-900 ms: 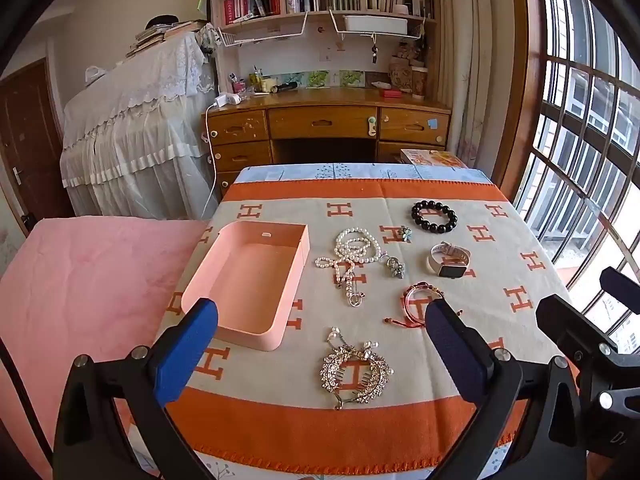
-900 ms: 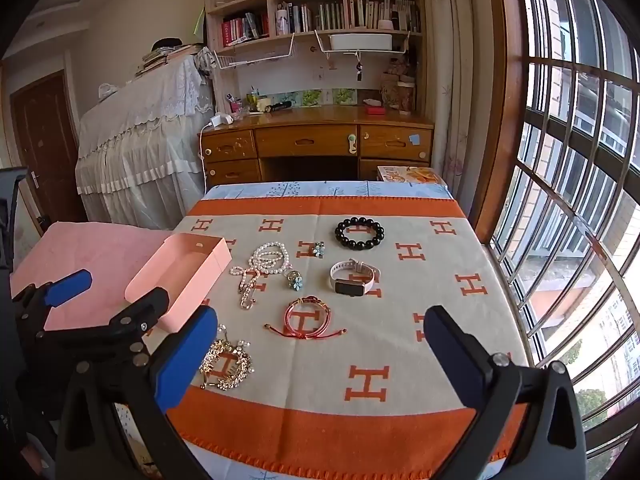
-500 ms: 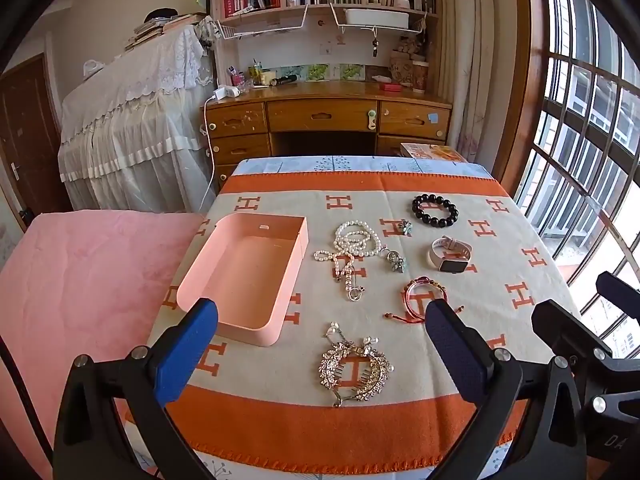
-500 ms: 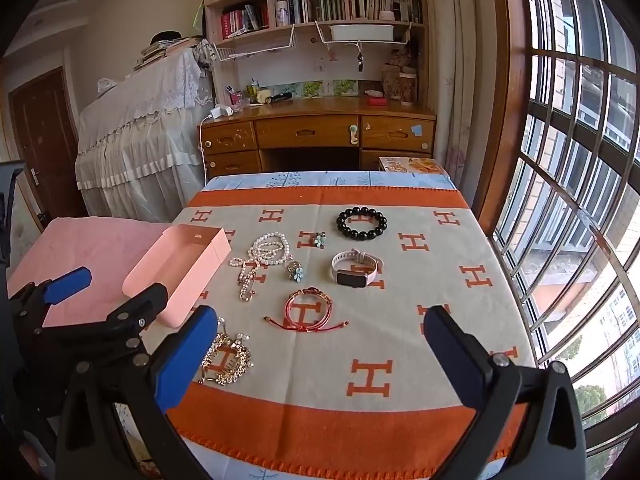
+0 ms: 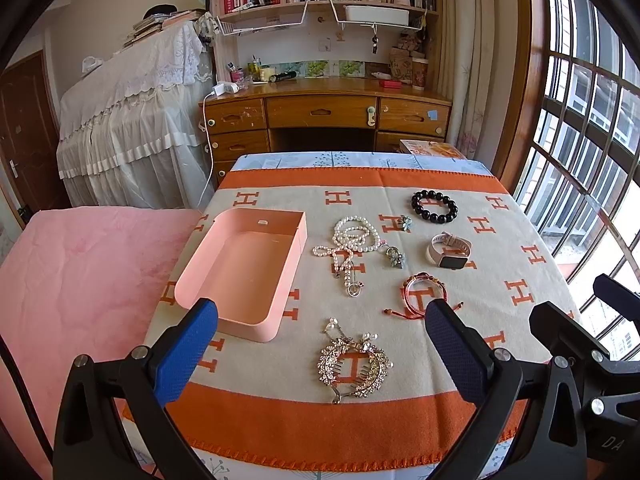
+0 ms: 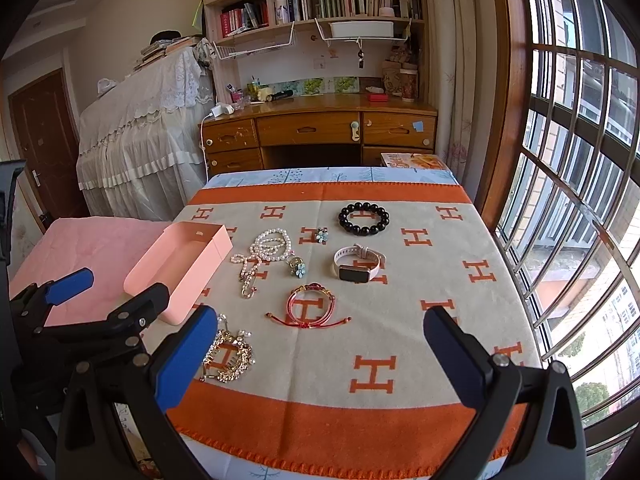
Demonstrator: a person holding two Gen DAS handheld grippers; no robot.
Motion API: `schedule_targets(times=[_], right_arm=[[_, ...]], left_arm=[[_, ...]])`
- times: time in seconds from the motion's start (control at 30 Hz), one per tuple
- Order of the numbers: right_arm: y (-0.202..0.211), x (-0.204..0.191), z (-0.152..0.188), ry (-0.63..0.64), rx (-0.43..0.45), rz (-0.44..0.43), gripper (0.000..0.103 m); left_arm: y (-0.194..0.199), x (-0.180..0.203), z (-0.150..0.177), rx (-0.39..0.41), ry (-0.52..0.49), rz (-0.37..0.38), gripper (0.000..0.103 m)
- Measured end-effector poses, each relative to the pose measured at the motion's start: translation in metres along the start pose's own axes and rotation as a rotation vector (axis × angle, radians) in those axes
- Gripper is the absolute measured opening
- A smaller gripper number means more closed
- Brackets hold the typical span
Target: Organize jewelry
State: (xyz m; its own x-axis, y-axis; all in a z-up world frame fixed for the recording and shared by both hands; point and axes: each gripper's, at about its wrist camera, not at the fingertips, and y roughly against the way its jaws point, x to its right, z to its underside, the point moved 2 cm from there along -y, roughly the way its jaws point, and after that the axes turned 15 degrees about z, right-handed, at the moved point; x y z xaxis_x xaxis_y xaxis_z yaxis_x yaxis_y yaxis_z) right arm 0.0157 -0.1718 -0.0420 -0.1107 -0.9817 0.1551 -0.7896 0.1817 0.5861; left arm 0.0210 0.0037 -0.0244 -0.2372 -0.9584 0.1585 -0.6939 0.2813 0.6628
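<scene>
Jewelry pieces lie spread on a beige cloth [image 5: 500,240] with orange H marks and an orange border, which covers the table. An open pink box [image 5: 240,272] sits at the left side of the cloth, its interior holding nothing.

Item positions, left wrist view:
- Pearl necklace [image 5: 352,240]: just right of the pink box, coiled, with a strand trailing toward the near edge.
- Black bead bracelet [image 5: 434,206]: at the far right of the group.
- Watch [image 5: 449,250] with pale strap and dark face: nearer than the black bead bracelet.
- Red cord bracelet [image 5: 420,294]: nearer than the watch, loose ends lying on the cloth.
- Rhinestone hair comb [image 5: 354,366]: closest to the near edge, apart from the other pieces.
- Two small flower-shaped pieces [image 5: 405,222], [image 5: 396,258]: between the pearl necklace and the watch.

Left gripper [image 5: 320,352]: jaws spread fully wide, nothing between the blue pads, held above the near edge of the cloth and tilted downward. The rhinestone hair comb appears between its fingers, untouched.

Right gripper [image 6: 320,356]: jaws likewise spread fully wide, grasping nothing, held above the near edge to the right of the left gripper. The red cord bracelet lies ahead of it on the cloth.

A wooden desk [image 6: 320,128] and bookshelf [image 6: 312,0] stand beyond the table.
</scene>
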Motion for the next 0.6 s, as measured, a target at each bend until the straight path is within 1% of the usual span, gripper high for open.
schedule_targets(times=[0.6], right_arm=[[0.0004,-0.0007,0.0018,0.0,0.002,-0.004,0.103]], left_arm=[[-0.0006,-0.0006,0.0012,0.0,0.001,0.002,0.102]])
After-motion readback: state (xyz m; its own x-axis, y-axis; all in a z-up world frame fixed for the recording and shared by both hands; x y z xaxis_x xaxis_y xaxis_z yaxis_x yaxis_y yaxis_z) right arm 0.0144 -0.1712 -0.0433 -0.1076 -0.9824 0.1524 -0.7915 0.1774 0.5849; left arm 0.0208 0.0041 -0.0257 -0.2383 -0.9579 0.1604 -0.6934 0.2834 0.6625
